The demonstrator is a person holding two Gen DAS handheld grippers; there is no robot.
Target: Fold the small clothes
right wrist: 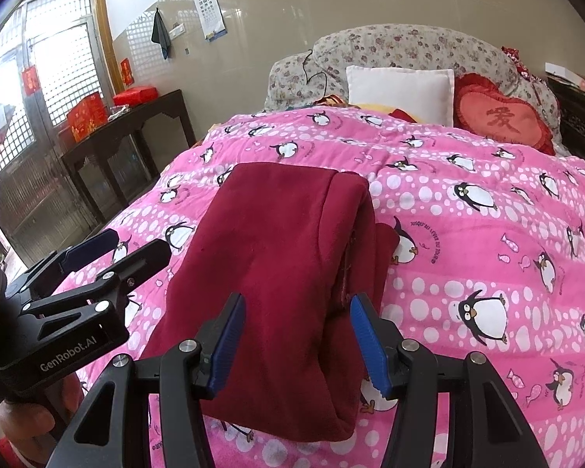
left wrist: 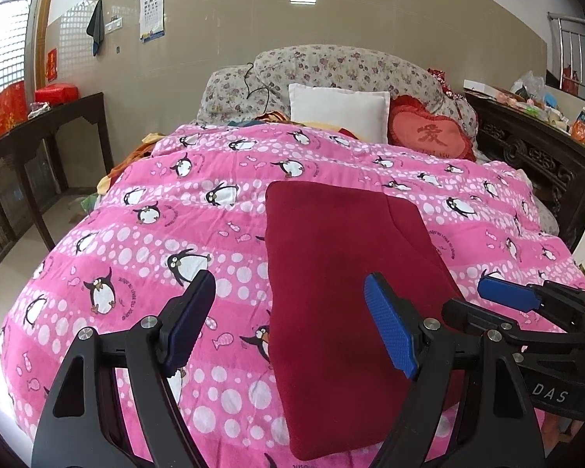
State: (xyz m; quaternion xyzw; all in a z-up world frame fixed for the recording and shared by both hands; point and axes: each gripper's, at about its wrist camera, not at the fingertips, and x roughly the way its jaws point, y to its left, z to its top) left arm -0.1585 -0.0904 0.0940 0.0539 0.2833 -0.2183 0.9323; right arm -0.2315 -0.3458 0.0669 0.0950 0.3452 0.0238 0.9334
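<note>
A dark red fleece garment [left wrist: 343, 269] lies folded into a long rectangle on the pink penguin quilt [left wrist: 183, 234]; in the right wrist view [right wrist: 277, 273] its folded layers show along the right edge. My left gripper [left wrist: 292, 323] is open and empty, hovering over the garment's near left edge. My right gripper [right wrist: 296, 343] is open and empty above the garment's near end, touching nothing. The right gripper also shows at the right edge of the left wrist view [left wrist: 526, 304], and the left gripper at the left of the right wrist view [right wrist: 109, 257].
A white pillow [left wrist: 339, 115], a red heart cushion [left wrist: 433, 136] and a floral bolster [left wrist: 331, 74] lie at the bed's head. A dark side table [left wrist: 43, 144] with red boxes stands left. A carved dark cabinet [left wrist: 534, 148] with clutter stands right.
</note>
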